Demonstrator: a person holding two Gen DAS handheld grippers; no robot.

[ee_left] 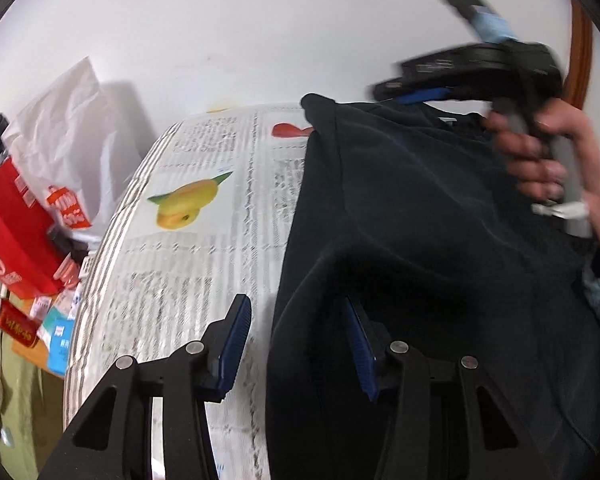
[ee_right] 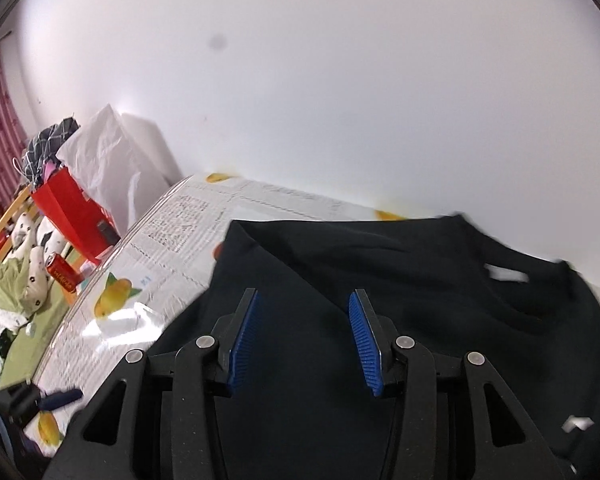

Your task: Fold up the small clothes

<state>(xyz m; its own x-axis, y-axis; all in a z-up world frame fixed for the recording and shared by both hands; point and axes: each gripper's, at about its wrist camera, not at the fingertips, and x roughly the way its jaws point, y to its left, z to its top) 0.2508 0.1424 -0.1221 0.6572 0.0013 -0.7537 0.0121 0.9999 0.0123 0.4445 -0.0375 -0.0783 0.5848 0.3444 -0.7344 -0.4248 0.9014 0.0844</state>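
Dark garment lies spread on the tabletop, which is covered with a glossy newsprint-pattern sheet with fruit pictures. Looks like a soft, light knit top: limp, will drape and bunch, no stiffness to push against. Neck opening with a white label sits at the far right in the right wrist view, and a raised crease runs across the cloth.

Left claw is part open, nothing between the pads; it straddles the garment's left edge, one pad over the sheet, one over cloth. Right claw is also part open and empty, hovering over the cloth body; the left view shows it blurred in a hand at the far edge.

Best hold, I'd say: pinch hem or shoulder edges, not mid-panel. The sheet looks slick, so the cloth may slide when dragged.

Clutter sits off the tabletop's left side: red paper bag, white plastic bag, red can, spotted fabric. Nothing obstructs the garment itself.
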